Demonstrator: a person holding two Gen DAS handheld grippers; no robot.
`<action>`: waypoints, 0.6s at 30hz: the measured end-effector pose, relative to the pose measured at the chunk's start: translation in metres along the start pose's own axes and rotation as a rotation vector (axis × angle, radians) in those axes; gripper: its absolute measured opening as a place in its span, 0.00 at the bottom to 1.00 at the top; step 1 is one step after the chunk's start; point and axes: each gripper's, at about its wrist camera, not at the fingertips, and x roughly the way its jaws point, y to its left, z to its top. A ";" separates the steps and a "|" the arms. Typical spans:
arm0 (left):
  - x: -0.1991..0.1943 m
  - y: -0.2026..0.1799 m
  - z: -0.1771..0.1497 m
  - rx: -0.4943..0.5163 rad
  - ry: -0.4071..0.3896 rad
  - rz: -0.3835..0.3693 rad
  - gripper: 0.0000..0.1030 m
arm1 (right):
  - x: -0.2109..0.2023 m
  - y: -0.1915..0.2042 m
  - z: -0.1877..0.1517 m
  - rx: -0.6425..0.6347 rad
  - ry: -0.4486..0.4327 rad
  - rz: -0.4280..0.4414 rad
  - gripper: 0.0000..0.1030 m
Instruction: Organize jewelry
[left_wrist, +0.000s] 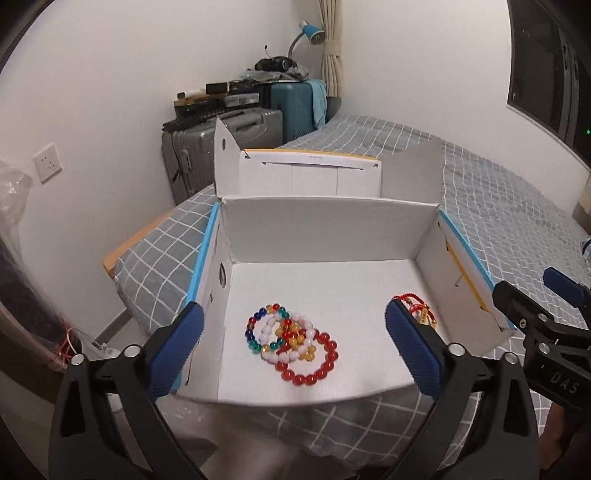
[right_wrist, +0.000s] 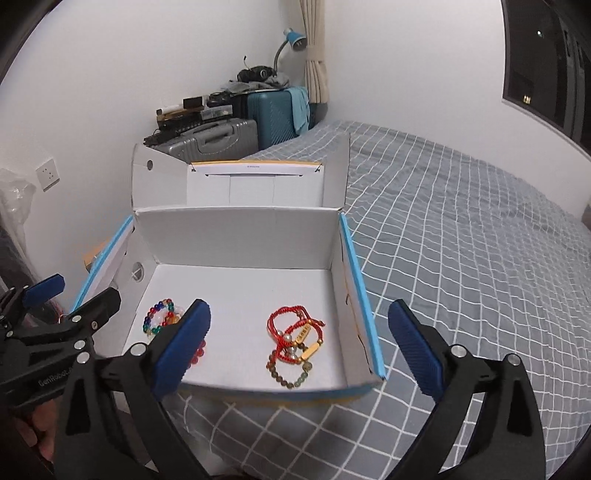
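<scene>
Though both tools hang just short of the box's near rim, neither holds anything: the left gripper (left_wrist: 293, 341) stands wide, and so does the right gripper (right_wrist: 299, 345). Ahead and below, inside the white box (left_wrist: 325, 229) on the checked bed (right_wrist: 461, 240), lie two heaps well apart. The beaded bracelets (left_wrist: 291, 341), overlapping rings with no clear long axis, sit dead ahead of the left tool. The red cord bracelets (right_wrist: 295, 345), a heap running near-to-far, lie before the right. Each hand is nearer its own heap. The lid (right_wrist: 255, 184) stands open behind.
</scene>
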 end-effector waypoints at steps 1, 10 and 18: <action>-0.003 0.001 -0.003 -0.001 -0.003 -0.002 0.94 | -0.004 0.000 -0.004 -0.001 -0.005 -0.005 0.91; -0.021 0.007 -0.032 0.008 -0.012 -0.004 0.94 | -0.020 -0.001 -0.044 0.022 -0.004 -0.005 0.91; -0.023 0.006 -0.043 0.007 0.000 -0.005 0.94 | -0.013 -0.001 -0.053 0.040 0.016 -0.002 0.91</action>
